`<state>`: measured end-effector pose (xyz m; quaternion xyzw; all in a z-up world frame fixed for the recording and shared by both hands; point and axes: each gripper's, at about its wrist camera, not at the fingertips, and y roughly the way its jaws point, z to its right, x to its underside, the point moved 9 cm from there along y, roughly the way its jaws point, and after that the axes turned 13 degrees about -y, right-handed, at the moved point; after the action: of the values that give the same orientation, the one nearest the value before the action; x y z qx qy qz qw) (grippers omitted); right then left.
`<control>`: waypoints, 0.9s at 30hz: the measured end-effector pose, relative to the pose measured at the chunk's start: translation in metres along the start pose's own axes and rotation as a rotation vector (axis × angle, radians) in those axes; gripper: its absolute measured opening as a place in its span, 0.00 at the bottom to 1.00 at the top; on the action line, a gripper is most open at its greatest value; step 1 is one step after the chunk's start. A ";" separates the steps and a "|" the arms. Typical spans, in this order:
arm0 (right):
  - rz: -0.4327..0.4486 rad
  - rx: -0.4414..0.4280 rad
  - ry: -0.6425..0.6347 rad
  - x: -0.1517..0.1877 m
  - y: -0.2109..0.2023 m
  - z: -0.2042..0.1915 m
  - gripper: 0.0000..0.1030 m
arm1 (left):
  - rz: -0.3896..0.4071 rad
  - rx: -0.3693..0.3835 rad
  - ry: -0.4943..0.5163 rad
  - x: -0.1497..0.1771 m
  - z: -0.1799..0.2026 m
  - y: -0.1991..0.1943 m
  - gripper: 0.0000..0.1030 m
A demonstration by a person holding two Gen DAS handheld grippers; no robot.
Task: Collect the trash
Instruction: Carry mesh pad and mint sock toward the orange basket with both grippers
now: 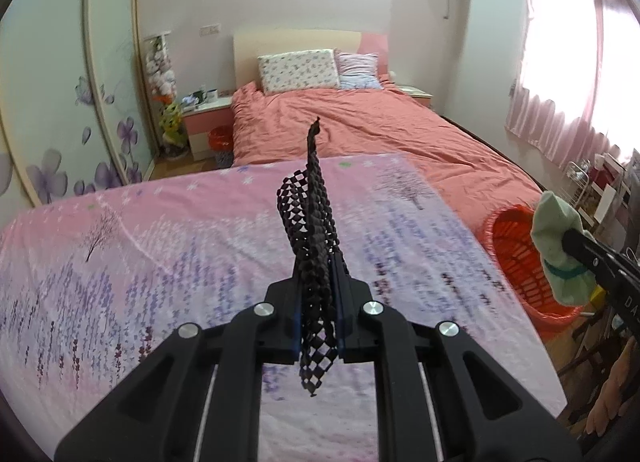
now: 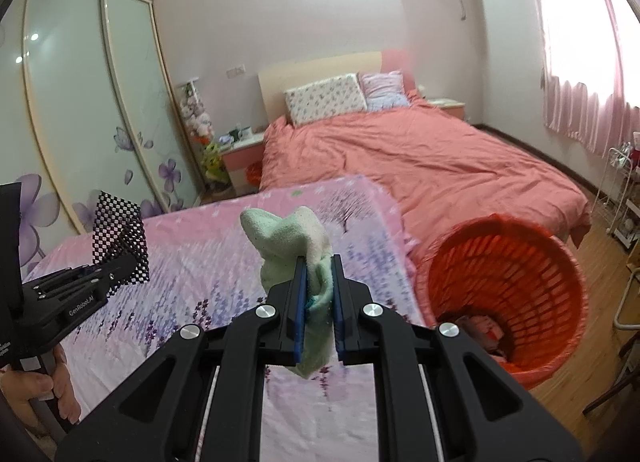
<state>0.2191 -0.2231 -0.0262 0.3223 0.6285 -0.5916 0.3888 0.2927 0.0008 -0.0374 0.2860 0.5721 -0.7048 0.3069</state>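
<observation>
Left gripper [image 1: 318, 282]: jaws are closed on a strip of black mesh [image 1: 310, 218], which is clamped between the blue pads and stands up above them, with a short end hanging below. In the right wrist view the same mesh [image 2: 120, 240] is seen from the side as a checkered sheet held above the cloth-covered desk [image 2: 208, 262].

Right gripper [image 2: 318, 286]: jaws are closed on a pale green sock [image 2: 288, 240], bunched between the pads, with its bulk above the fingertips and a fold hanging beneath. In the left wrist view the sock [image 1: 560, 246] is seen in front of the red basket [image 1: 516, 258].

The basket [image 2: 516, 262] is placed on the wooden floor, just beside the desk's right edge and at the foot of the bed [image 2: 420, 158]; some pinkish items are seen at its bottom. Both grippers are held above the pink, lavender-printed cloth. A hand [image 2: 38, 390] is visible at the left gripper's handle.
</observation>
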 end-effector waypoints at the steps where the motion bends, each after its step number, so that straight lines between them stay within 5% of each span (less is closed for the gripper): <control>1: 0.006 0.005 0.004 -0.001 -0.002 0.004 0.11 | 0.002 0.007 0.007 0.000 0.007 -0.002 0.13; 11: 0.035 0.053 0.054 0.008 -0.020 0.048 0.11 | -0.006 0.113 0.068 0.002 0.082 -0.014 0.13; 27: 0.057 0.155 0.271 0.020 -0.027 0.173 0.11 | -0.080 0.346 0.191 0.033 0.237 0.014 0.14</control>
<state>0.2042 -0.3984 -0.0302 0.4460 0.6184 -0.5780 0.2909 0.2696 -0.2375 -0.0283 0.3769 0.4798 -0.7740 0.1691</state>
